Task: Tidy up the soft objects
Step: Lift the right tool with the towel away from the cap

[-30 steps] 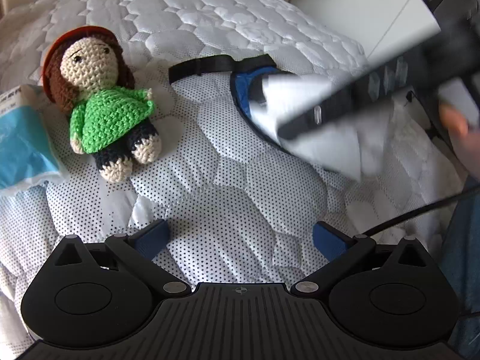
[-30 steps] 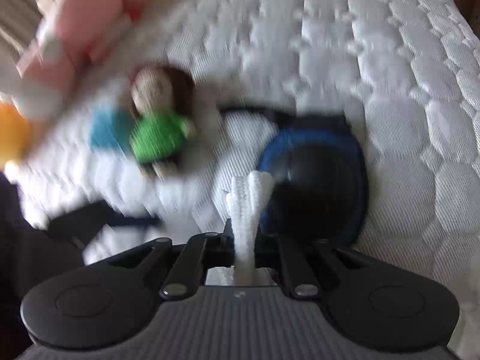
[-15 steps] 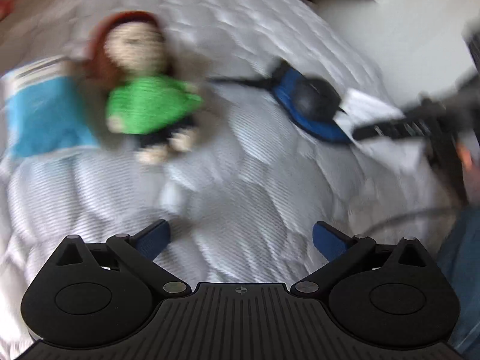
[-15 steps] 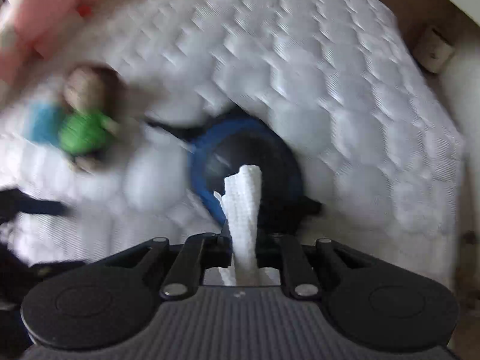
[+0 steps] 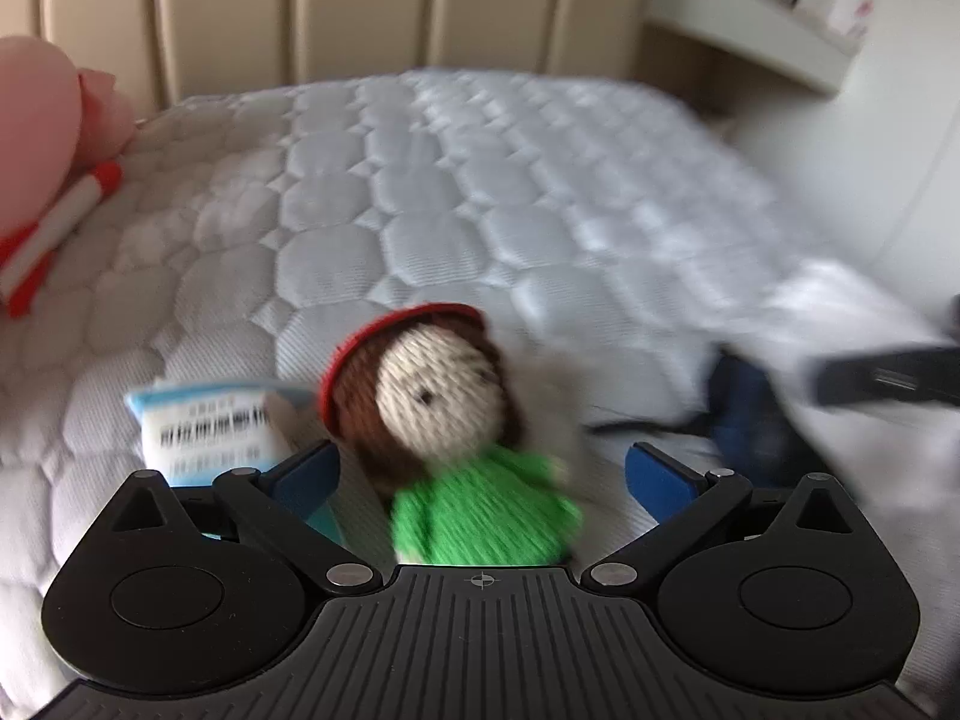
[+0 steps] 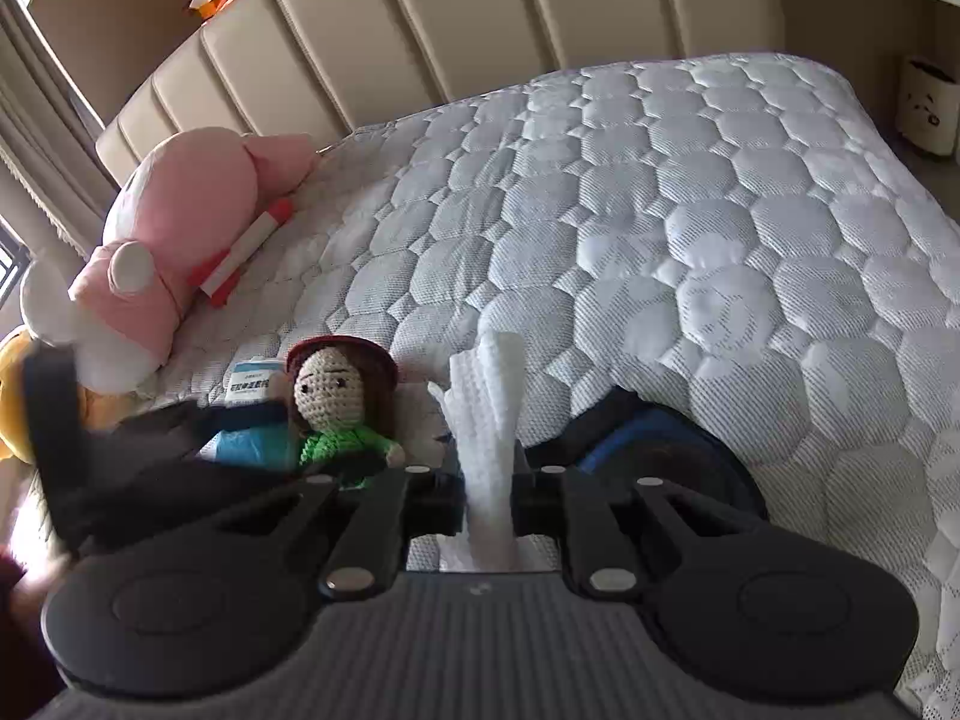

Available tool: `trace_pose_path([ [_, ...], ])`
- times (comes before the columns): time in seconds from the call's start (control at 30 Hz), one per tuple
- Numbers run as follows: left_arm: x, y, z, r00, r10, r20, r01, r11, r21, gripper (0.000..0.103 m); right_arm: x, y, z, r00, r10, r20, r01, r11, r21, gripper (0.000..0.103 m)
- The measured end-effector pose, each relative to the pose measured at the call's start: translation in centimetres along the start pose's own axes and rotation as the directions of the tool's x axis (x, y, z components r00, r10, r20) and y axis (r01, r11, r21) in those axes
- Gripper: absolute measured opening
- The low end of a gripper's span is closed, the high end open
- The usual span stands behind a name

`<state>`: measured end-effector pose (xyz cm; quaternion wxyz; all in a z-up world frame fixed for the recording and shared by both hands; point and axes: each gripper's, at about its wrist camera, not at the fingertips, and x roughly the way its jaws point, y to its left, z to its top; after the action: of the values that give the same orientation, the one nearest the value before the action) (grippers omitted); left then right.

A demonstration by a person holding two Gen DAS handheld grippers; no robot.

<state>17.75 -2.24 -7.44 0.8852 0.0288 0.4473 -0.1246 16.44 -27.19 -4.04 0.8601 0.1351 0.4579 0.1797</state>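
Note:
A crocheted doll (image 5: 444, 414) with brown hair, red hat and green top lies on the quilted white mattress (image 5: 480, 210). My left gripper (image 5: 480, 474) is open, its blue pads on either side of the doll's green body without touching it. The doll (image 6: 336, 396) also shows in the right wrist view, with the left gripper (image 6: 180, 444) low over it. My right gripper (image 6: 487, 474) is shut on a folded white cloth (image 6: 486, 408) that sticks up between the jaws. A blue-rimmed black pad with a strap (image 6: 648, 450) lies just beyond the right gripper.
A blue and white packet (image 5: 204, 426) lies beside the doll's head. A big pink plush (image 6: 180, 222) with a red and white stick and a yellow plush (image 6: 12, 372) sit at the left by the beige headboard (image 6: 480, 18). A white bin (image 6: 927, 108) stands off the bed's far right.
My left gripper has swung in low over the doll, which now lies between its open fingers. My right gripper has pulled back from the blue pad, still shut on the white cloth.

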Motion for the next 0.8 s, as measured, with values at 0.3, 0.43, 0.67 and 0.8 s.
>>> trace_pose_path([
  [0.3,3.0,-0.3,1.5,0.996,-0.06,-0.07,0.068,0.99,0.124,0.1,-0.6,-2.6,0.9,0.998,0.048,0.047,-0.051,0.996,0.077,0.016],
  [0.43,-0.1,-1.6,0.0,0.969,-0.241,-0.055,0.247,0.928,0.279,0.096,-0.9,-2.8,1.0,0.996,0.063,0.061,-0.068,0.994,0.087,0.016],
  [0.67,-3.6,-3.6,-2.6,0.903,-0.424,-0.071,0.426,0.862,0.277,0.096,-1.1,-2.0,0.6,0.995,0.076,0.065,-0.081,0.993,0.085,0.016],
  [0.8,-4.1,-5.1,-4.3,0.951,-0.305,-0.055,0.299,0.854,0.427,0.097,-1.0,-1.8,0.1,0.989,0.144,0.045,-0.149,0.977,0.153,0.016],
])
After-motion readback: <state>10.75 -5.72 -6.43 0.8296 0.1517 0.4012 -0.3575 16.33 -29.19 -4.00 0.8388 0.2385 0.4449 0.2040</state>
